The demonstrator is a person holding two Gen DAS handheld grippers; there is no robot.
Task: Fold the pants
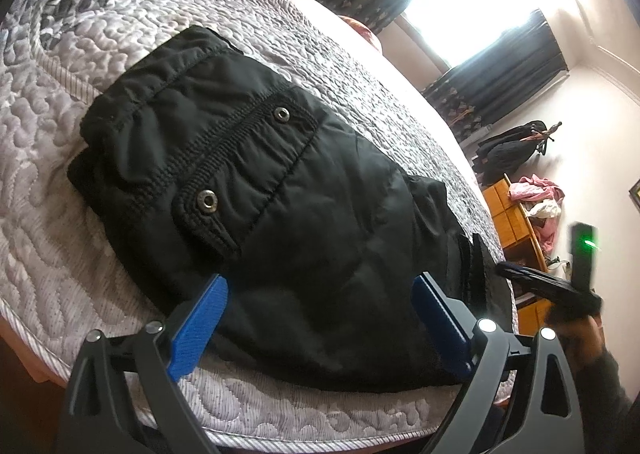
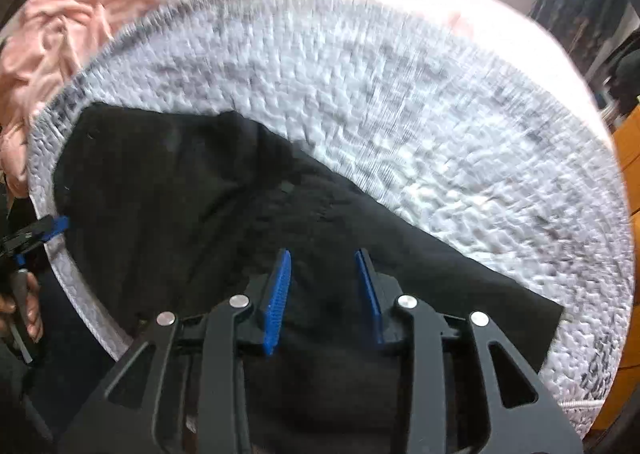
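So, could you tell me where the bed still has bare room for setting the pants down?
The grey quilt lies bare beyond the black pants, up to the pink blanket. A narrower strip shows past the waistband in the left wrist view. The near edge is crowded by both grippers.

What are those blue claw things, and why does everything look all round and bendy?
Those are grabbers that a person holds, one in each hand. Each has a tiny wide-eyed camera that bends the picture. One picture looks along the left gripper, the other along the right gripper. Both are open and holding nothing. Below them lie black pants, already folded up, on a grey quilted bed cover. A pink blanket is bunched behind. The right-hand picture is blurry.
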